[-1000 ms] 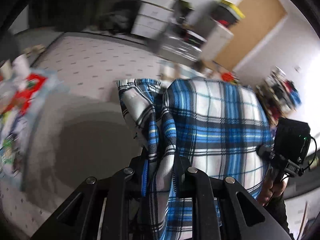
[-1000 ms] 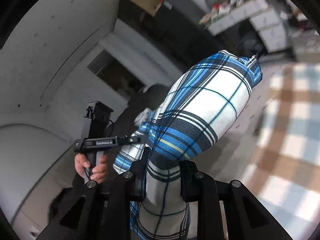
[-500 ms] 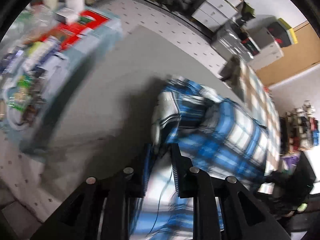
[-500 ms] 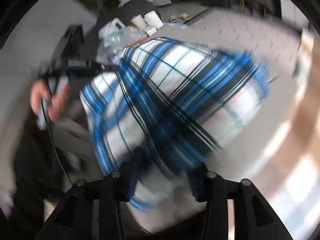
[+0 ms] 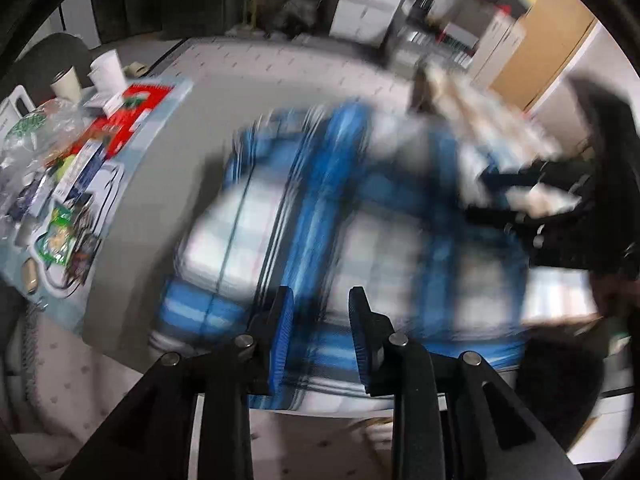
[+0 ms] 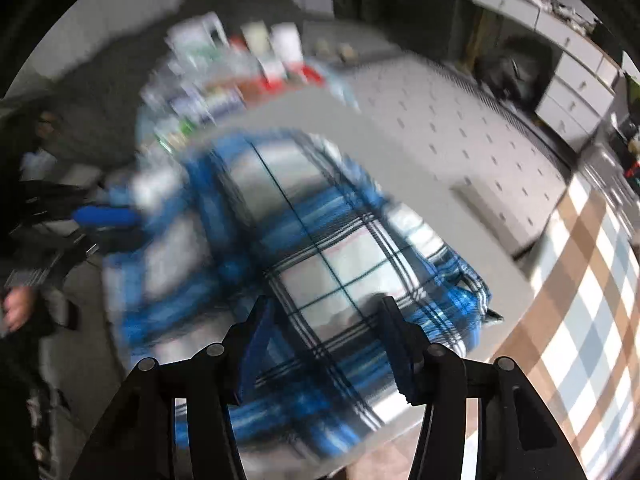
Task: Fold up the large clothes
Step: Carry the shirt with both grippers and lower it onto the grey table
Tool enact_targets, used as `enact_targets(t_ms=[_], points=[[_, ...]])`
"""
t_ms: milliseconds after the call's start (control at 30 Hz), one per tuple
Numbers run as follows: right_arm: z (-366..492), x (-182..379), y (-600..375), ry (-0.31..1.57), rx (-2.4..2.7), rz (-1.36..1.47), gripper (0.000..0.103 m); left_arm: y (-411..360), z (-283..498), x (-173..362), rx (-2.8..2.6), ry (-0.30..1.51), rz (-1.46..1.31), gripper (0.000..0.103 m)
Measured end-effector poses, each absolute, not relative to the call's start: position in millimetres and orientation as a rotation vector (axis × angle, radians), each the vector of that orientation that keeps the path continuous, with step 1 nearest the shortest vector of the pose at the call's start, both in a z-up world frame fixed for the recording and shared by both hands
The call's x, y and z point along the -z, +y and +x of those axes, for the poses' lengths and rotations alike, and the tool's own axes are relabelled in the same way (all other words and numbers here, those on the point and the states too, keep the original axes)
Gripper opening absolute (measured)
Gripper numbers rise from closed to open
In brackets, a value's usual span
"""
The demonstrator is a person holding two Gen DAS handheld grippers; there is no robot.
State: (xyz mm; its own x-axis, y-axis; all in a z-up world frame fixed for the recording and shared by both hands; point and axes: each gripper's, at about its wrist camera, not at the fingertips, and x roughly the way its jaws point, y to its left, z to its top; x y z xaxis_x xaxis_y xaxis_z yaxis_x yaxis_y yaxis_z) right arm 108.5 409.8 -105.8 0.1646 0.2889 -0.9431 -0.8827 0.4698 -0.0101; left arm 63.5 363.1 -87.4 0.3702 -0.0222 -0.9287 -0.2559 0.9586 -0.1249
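One blue-and-white plaid garment (image 5: 352, 240), lying bunched on the grey desk (image 5: 168, 168) near its front edge; motion blur hides how many folds it has. Two tools: the left tool (image 5: 320, 320) released, its two blue-padded fingers spread above the cloth's near hem with nothing between them; the right tool (image 6: 326, 332) likewise released, fingers wide apart over the garment's right end. Two paper cups (image 5: 106, 72) at the desk's far left corner, beside a spread of assorted packets (image 5: 60, 184) along the left edge, too blurred to count.
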Motion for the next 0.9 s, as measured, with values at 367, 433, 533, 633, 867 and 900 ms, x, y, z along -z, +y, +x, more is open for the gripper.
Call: enact_targets(t_ms=[367,433,533,633,867,900], points=[[63,70,390,1.034,-1.084,-0.615,0.038,359,59,127,-0.193,1.077,-0.287,0.025],[29,77,387,1.008,-1.147,-0.7,0.037,368,57,125,-0.188,1.077,-0.297,0.026],[1,114,390,0.983,-1.098,-0.855,0.038,383,46,108,-0.203,1.114,-0.35,0.025],[7,122,385,0.982,-1.09,-0.738,0.04,372,40,64,-0.148,1.035,-0.384,0.025],[34,123,364,1.052,-1.136,-0.458,0.041,337,128,38,-0.066,1.094,-0.156,0.039],[38,123,362,1.058,-1.147,-0.433,0.041,341,141,48,-0.066,1.117,-0.168,0.039]])
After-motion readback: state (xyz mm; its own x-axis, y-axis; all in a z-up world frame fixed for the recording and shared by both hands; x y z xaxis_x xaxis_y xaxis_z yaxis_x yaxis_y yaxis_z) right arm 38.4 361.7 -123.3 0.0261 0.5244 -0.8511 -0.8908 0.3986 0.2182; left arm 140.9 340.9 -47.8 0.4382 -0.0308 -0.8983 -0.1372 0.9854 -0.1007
